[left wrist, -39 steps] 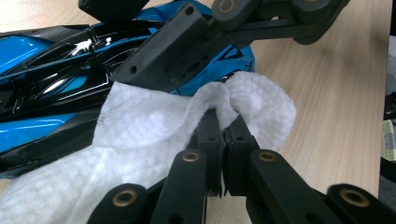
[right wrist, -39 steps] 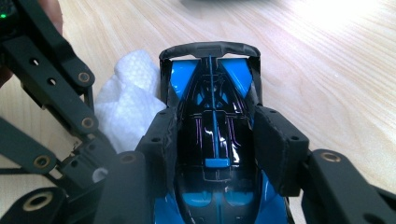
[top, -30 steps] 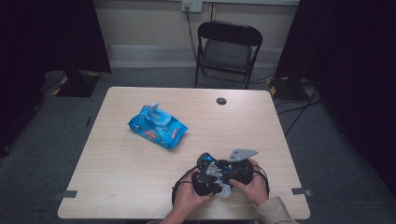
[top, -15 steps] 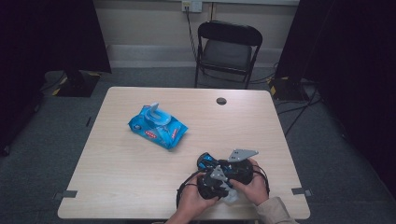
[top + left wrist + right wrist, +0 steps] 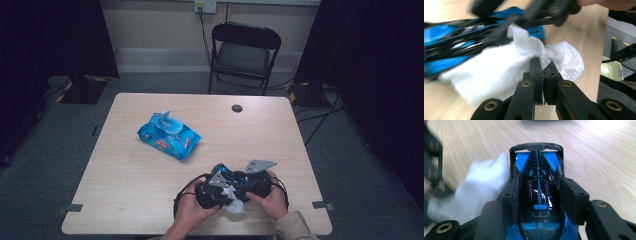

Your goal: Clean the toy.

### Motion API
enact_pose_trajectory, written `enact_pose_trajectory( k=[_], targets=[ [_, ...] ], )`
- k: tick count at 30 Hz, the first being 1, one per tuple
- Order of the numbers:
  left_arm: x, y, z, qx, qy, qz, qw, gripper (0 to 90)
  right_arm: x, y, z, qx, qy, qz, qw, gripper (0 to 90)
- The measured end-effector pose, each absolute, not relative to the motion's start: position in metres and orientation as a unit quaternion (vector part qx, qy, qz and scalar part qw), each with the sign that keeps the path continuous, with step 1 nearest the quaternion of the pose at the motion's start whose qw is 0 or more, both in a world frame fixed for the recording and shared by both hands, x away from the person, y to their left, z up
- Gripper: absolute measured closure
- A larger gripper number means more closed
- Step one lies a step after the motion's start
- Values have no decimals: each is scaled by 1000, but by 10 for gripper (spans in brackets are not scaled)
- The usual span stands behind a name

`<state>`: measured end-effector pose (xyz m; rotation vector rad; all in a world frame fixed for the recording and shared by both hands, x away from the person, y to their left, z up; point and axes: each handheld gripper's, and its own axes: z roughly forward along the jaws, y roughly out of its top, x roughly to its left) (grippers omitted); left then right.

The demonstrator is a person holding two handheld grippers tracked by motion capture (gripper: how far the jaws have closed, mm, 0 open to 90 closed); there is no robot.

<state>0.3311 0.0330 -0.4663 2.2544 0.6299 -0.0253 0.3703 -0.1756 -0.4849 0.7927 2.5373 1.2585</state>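
A blue and black toy car (image 5: 537, 170) sits between the pads of my right gripper (image 5: 539, 188), which is shut on its body just above the table. My left gripper (image 5: 544, 65) is shut on a bunched white wipe (image 5: 499, 72) that lies against the side of the car (image 5: 449, 47). In the high view both hands hold the left gripper (image 5: 212, 192) and the right gripper (image 5: 257, 182) close together near the table's front edge. There the wipe (image 5: 234, 204) hangs below the car (image 5: 232, 177). The wipe (image 5: 481, 187) is blurred at the left of the right gripper view.
A blue pack of wet wipes (image 5: 169, 135) with its flap up lies left of the middle of the wooden table (image 5: 125, 200). A small black round cap (image 5: 237, 108) sits near the far edge. A black folding chair (image 5: 245, 55) stands behind the table.
My left gripper has shifted a little with the wipe against the car. The right gripper and the car have stayed in place.
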Motion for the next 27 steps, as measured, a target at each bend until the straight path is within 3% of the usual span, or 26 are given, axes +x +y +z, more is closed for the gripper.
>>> enact_pose_trajectory(
  k=[15, 27],
  targets=[
    [359, 94, -448, 856, 327, 43, 398, 878, 370, -176, -485, 266, 859, 426, 101, 512],
    [380, 90, -482, 864, 362, 50, 347, 876, 370, -176, -485, 266, 858, 427, 101, 512]
  ],
)
